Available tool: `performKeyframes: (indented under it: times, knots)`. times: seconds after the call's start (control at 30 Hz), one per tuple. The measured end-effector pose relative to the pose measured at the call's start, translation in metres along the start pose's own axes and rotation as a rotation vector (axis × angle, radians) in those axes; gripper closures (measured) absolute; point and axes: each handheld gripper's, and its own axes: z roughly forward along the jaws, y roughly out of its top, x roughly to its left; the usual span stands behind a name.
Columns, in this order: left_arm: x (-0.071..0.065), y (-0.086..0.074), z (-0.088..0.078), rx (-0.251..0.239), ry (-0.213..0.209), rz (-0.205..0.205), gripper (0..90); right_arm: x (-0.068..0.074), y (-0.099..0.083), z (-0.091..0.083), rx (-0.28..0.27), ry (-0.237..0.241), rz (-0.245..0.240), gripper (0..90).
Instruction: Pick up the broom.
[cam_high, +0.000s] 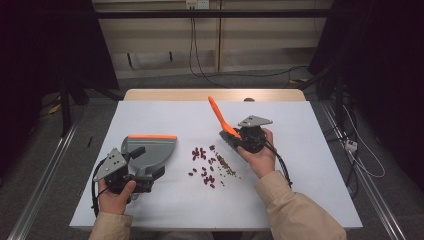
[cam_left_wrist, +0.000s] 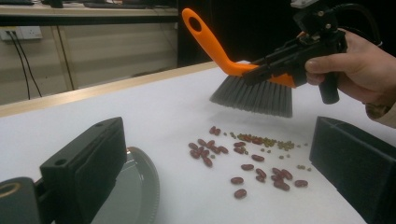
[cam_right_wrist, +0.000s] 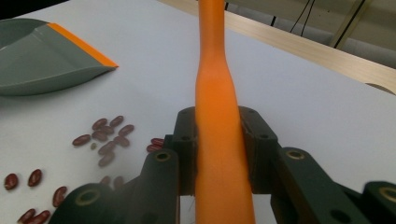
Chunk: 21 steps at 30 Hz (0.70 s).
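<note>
1. Orange-handled brush (cam_high: 223, 121) clamped in the right gripper (cam_high: 239, 134); jaws closed on the handle, bristles lifted just off the table (cam_high: 300, 165), right of the spill.
2. Grey dustpan (cam_high: 150, 150) with an orange lip sits flat, left of the spill. Left gripper (cam_high: 134, 159) is at its rear handle and looks to be holding it; cannot tell the jaws' state for sure.
3. Red beans (cam_high: 202, 162) and smaller greenish grains (cam_high: 226, 166) lie scattered mid-table, between brush and pan.
4. Judged step: sweep about to start.
5. Next move calls for lowering the bristles behind the grains, then stroking left toward the pan's lip, pan kept steady.
</note>
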Motion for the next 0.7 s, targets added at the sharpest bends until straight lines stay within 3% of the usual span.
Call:
performKeyframes:
  times: [0.23,0.7]
  knots:
    - [0.0,-0.001,-0.001,0.002,-0.003,-0.003,3.8,-0.016,0.003,0.009,-0.011,0.043,0.01,71.1]
    - [0.003,-0.003,-0.002,0.01,-0.001,-0.011,3.8,-0.026,0.014,0.03,-0.02,0.083,-0.072,71.1]
